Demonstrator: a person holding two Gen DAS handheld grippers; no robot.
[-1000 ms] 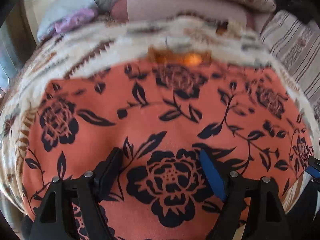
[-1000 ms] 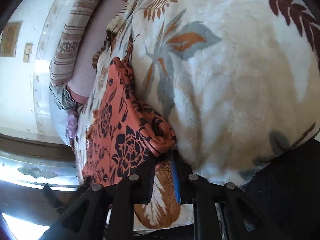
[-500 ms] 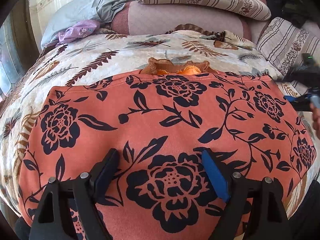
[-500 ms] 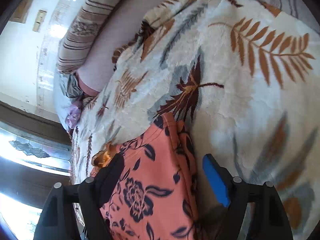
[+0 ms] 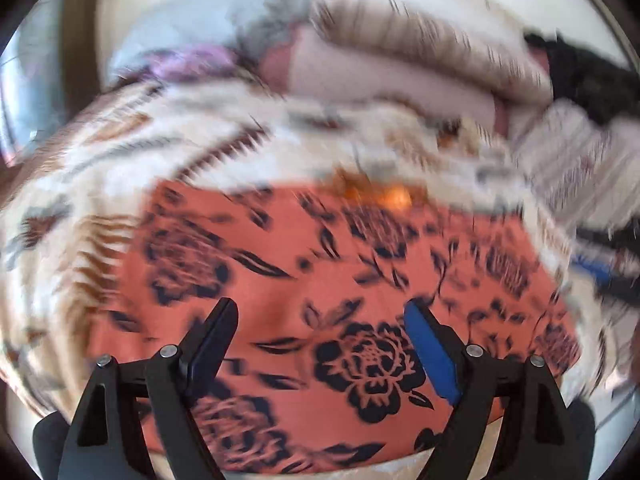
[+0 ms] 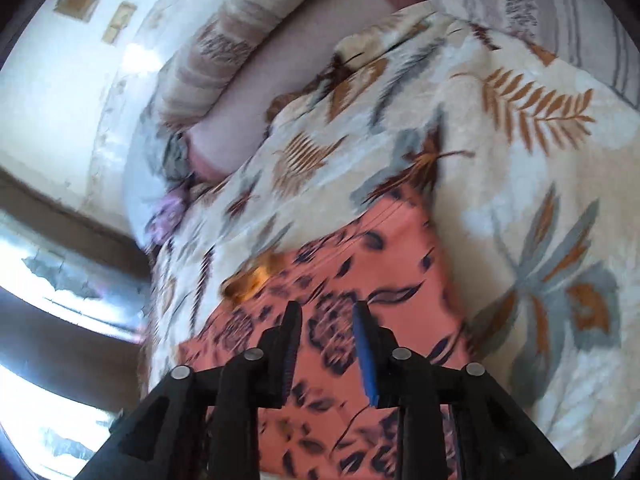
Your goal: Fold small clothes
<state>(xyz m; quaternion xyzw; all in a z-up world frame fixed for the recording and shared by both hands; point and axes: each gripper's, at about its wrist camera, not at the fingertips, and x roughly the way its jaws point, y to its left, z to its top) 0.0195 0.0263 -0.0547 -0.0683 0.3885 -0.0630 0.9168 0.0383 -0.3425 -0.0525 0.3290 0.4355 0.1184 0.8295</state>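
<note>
An orange garment with a black flower print (image 5: 320, 264) lies folded flat on a leaf-patterned blanket (image 5: 132, 152). It also shows in the right wrist view (image 6: 360, 264). A small orange frilled piece (image 5: 380, 192) sticks out at its far edge. My left gripper (image 5: 320, 320) is open and empty above the garment's near part. My right gripper (image 6: 326, 316) is open with a narrow gap and empty above the garment. It shows blurred at the right edge of the left wrist view (image 5: 600, 272).
Striped cushions (image 5: 420, 44) and a pink bolster (image 5: 380, 80) lie along the back of the bed. Grey and purple cloth (image 5: 208, 56) sits at the back left, a dark item (image 5: 592, 76) at the back right. A wall and window (image 6: 60, 240) are at the left.
The right gripper let go of the garment's corner, opened, and now hovers over the flat garment with its jaws closer. The left gripper drew back a little; both views are motion-blurred.
</note>
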